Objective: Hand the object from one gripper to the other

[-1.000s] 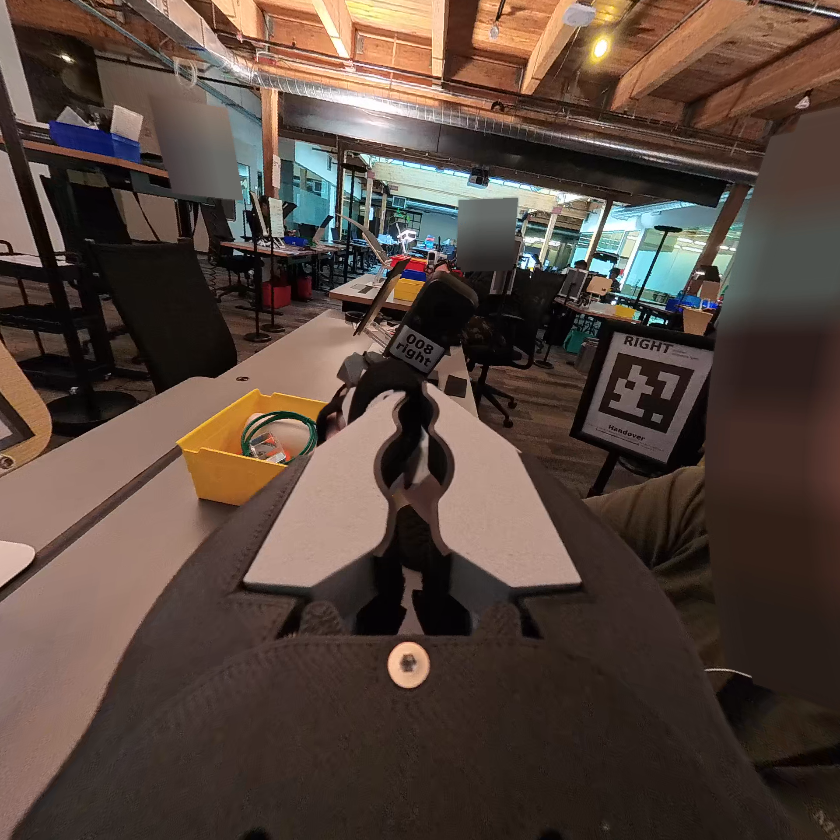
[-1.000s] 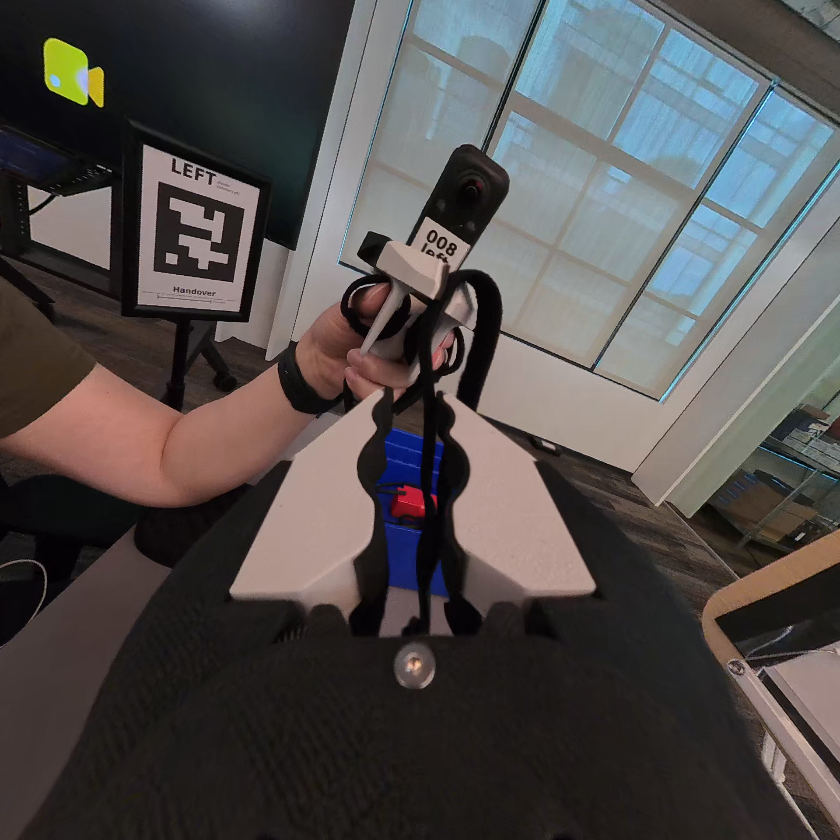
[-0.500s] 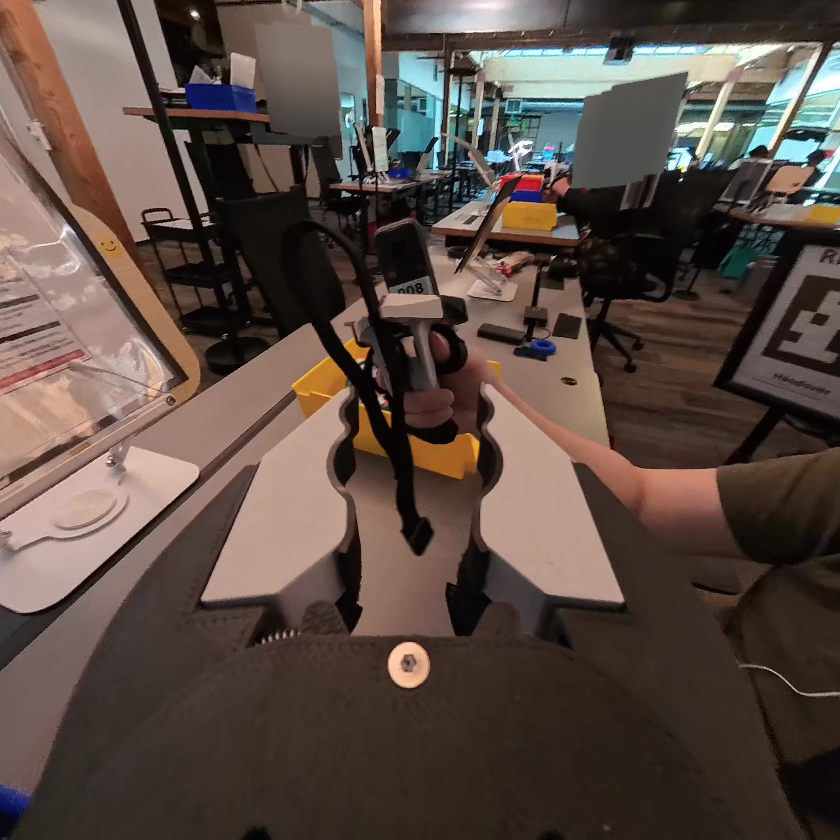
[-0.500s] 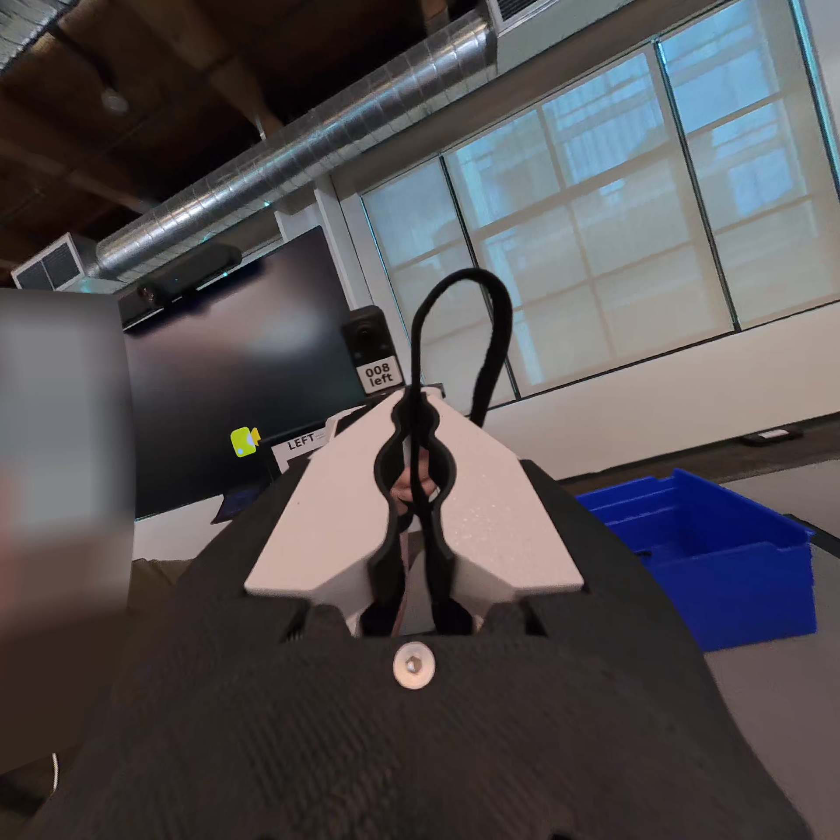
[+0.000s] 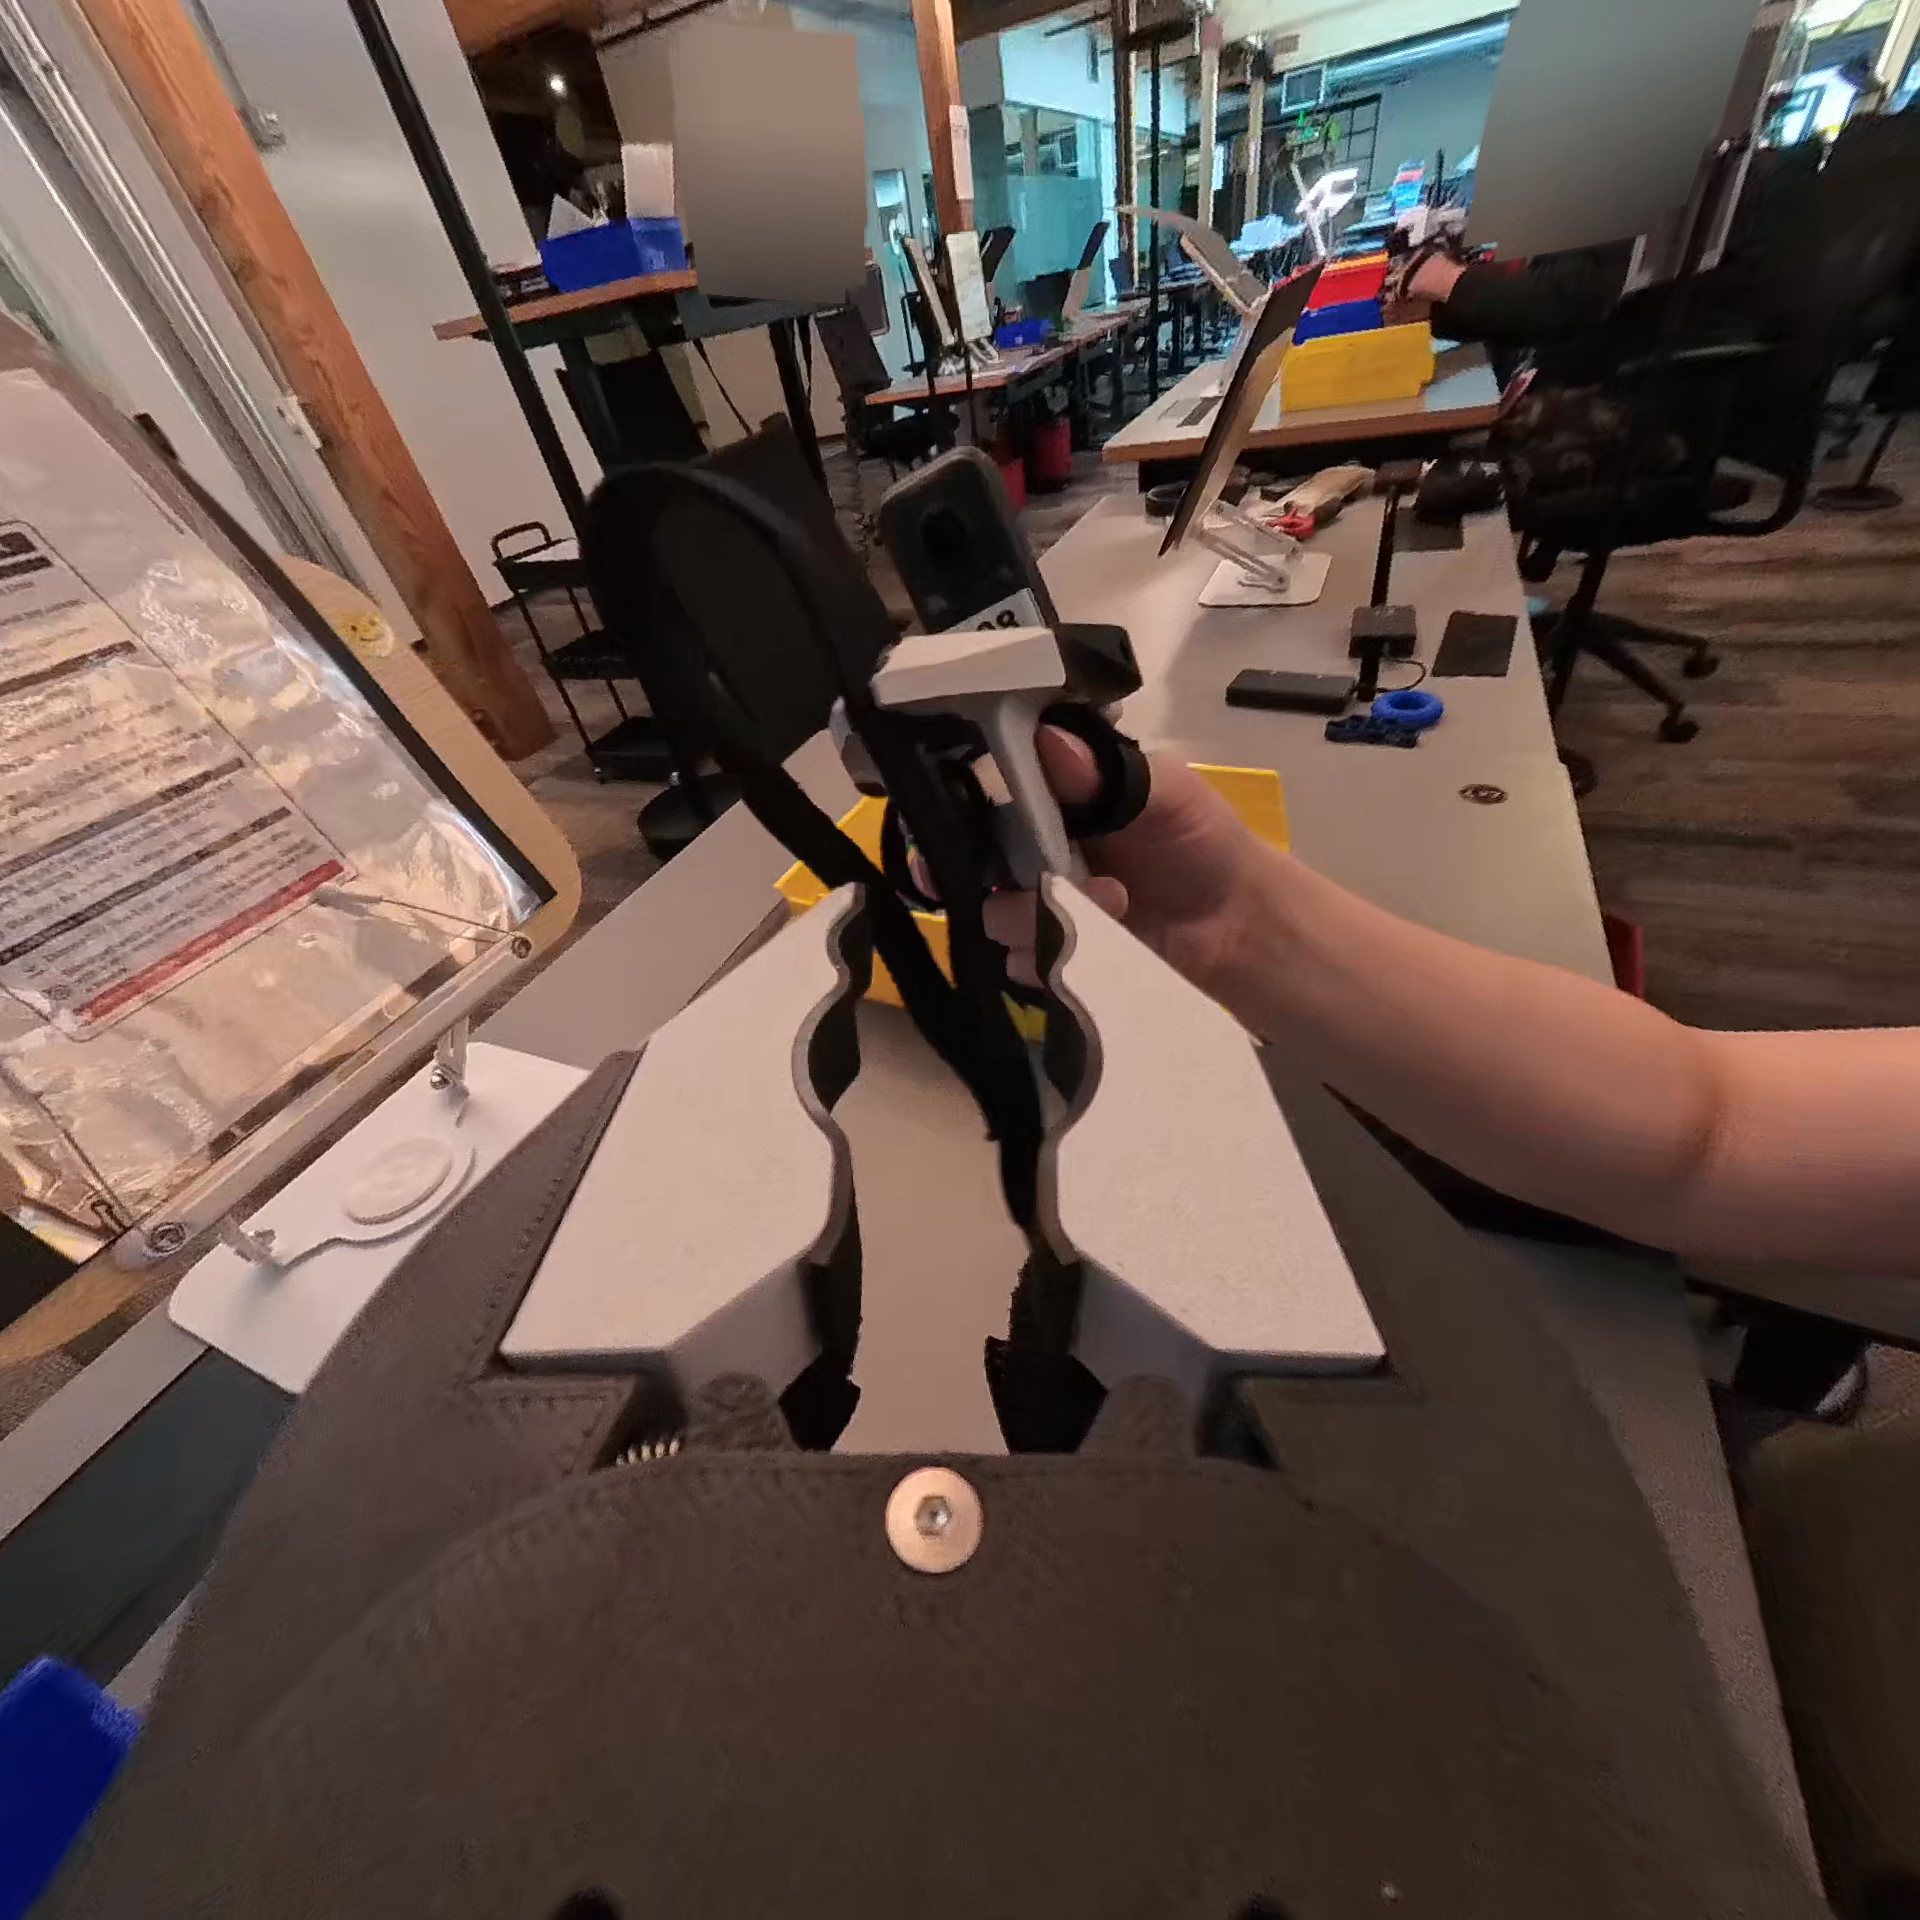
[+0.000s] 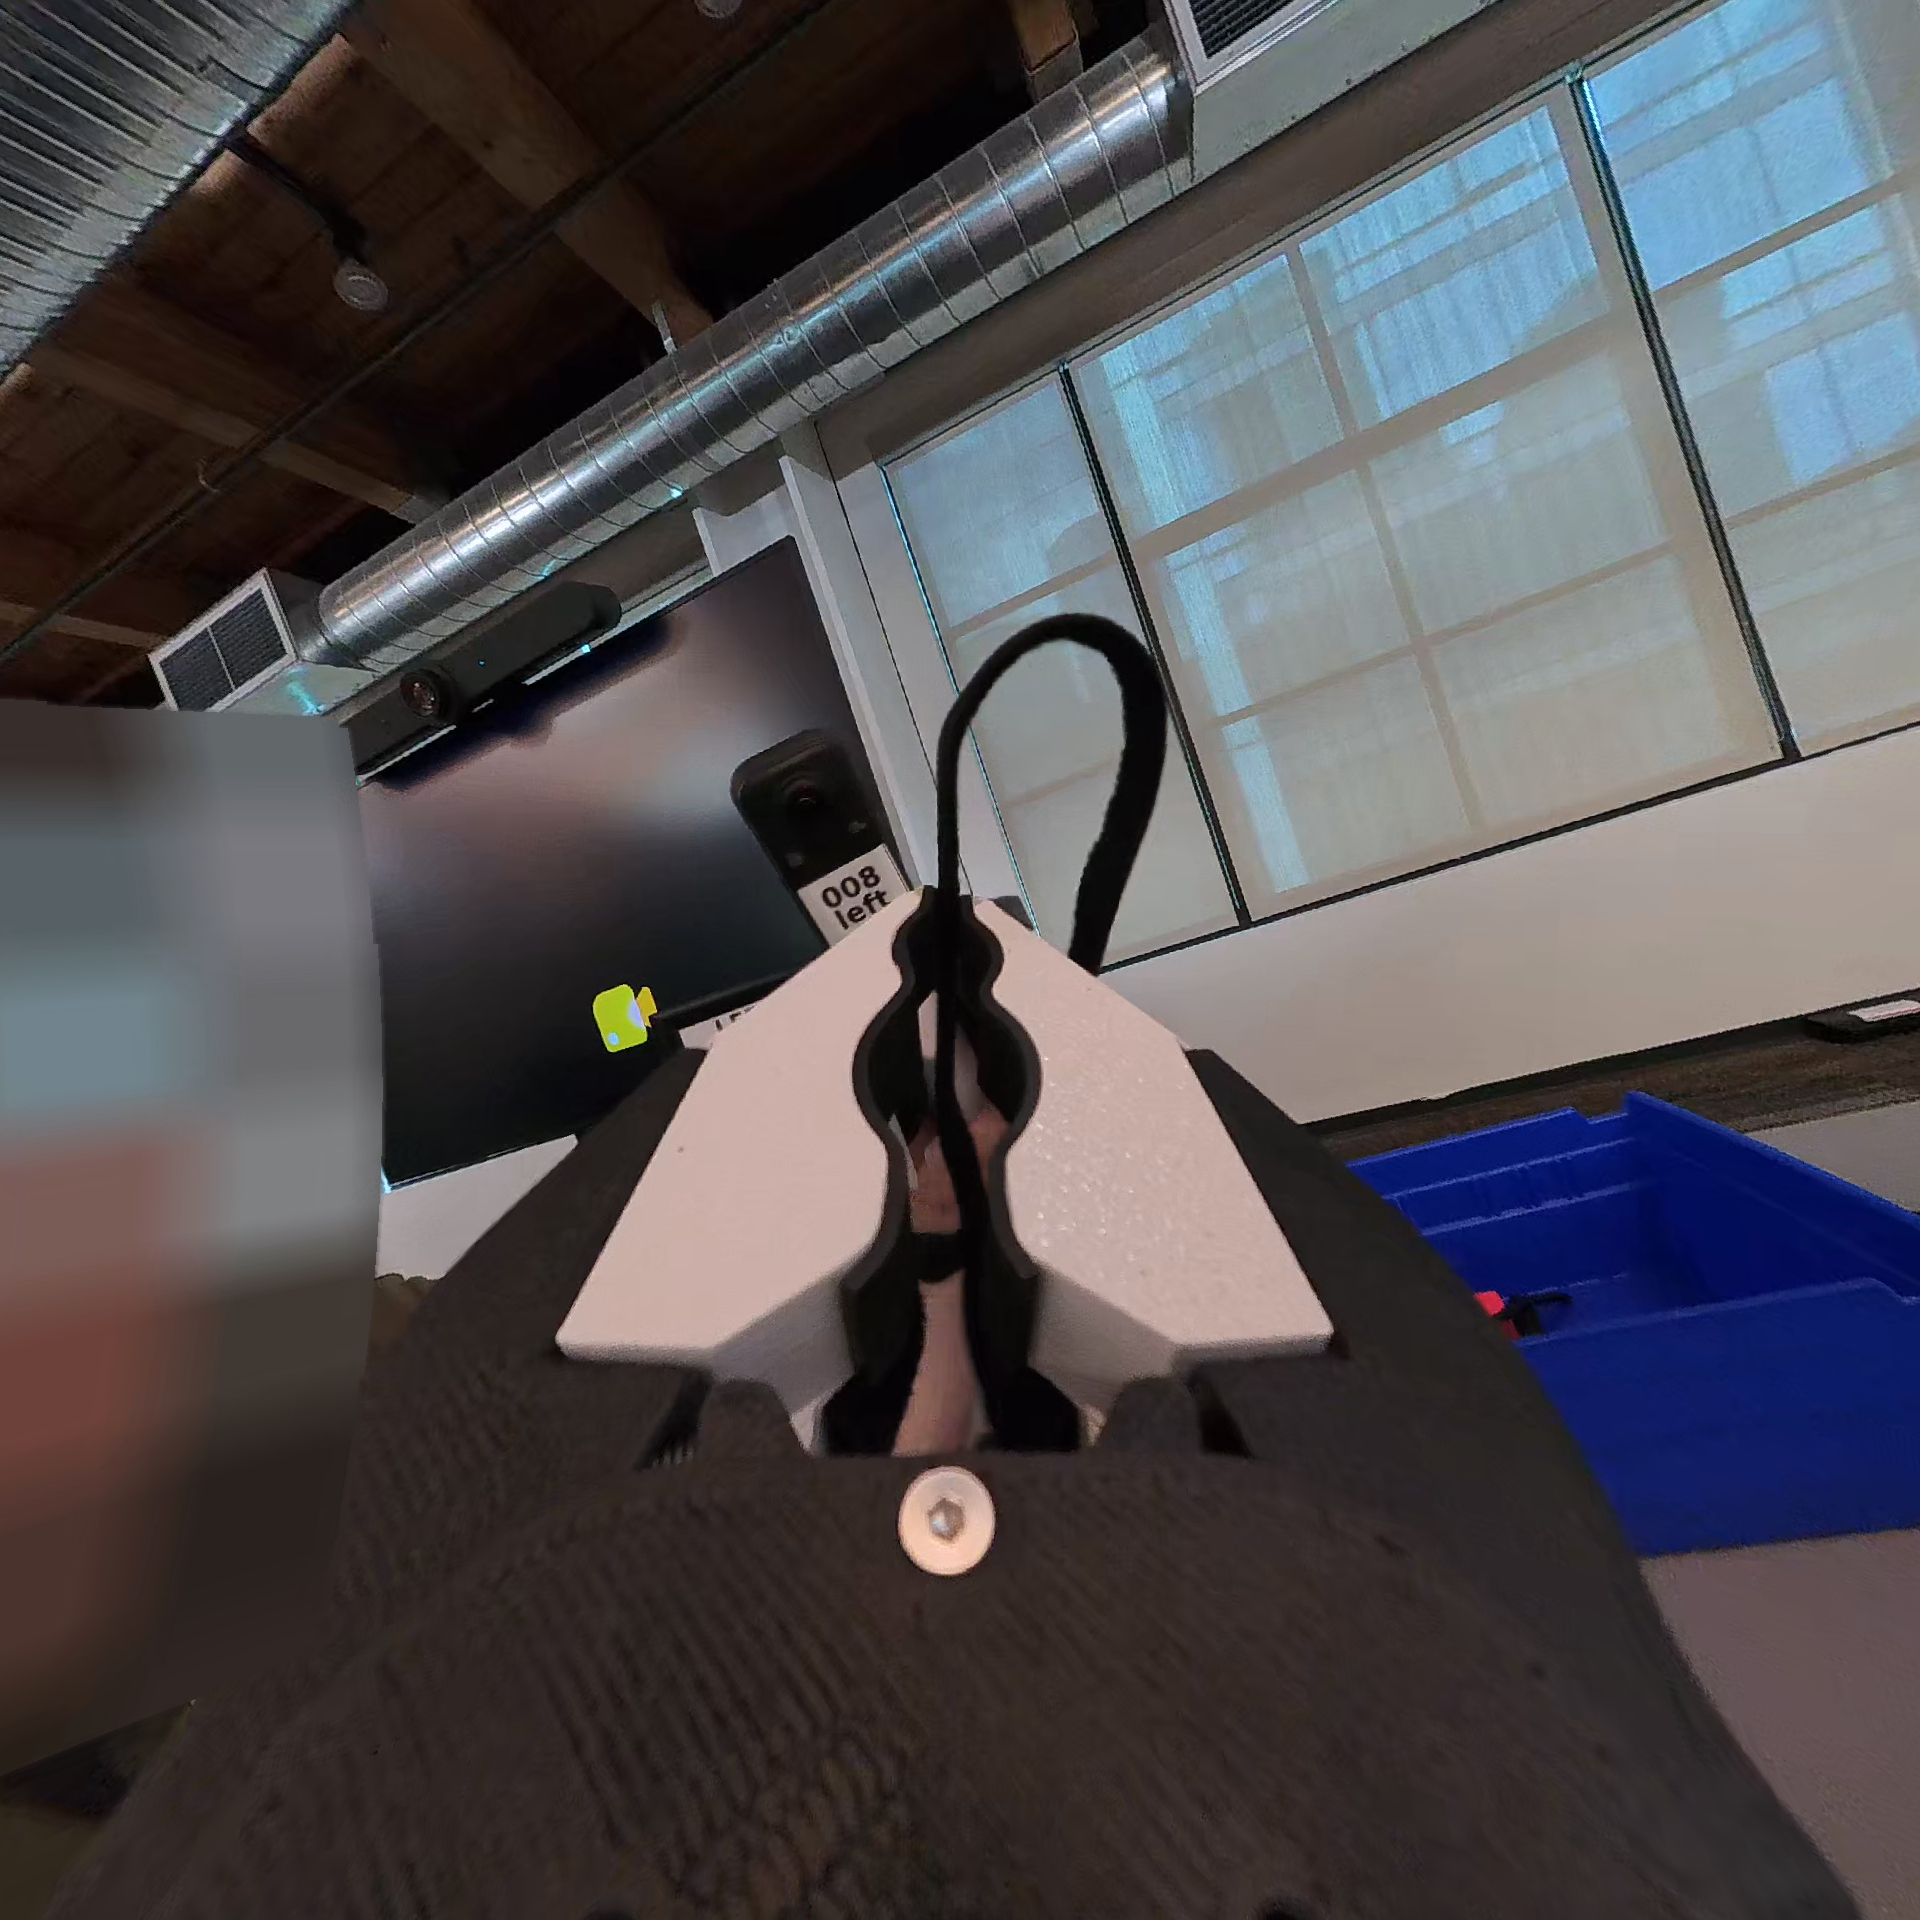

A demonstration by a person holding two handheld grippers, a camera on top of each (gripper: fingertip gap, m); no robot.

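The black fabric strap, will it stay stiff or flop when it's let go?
The black fabric strap likely flops: above the shut right gripper it curls into a loop. Probably light. Its free end dangles between the open left gripper's fingers.

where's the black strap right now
The black strap is pinched in the right gripper, looping up above its tips in the right wrist view. In the left wrist view its tail hangs between the open left gripper's jaws, above the yellow bin.

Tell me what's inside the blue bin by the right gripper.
In the blue bin, only a small red piece with a black bit beside it shows near the wall. The right gripper and the near wall hide the rest.
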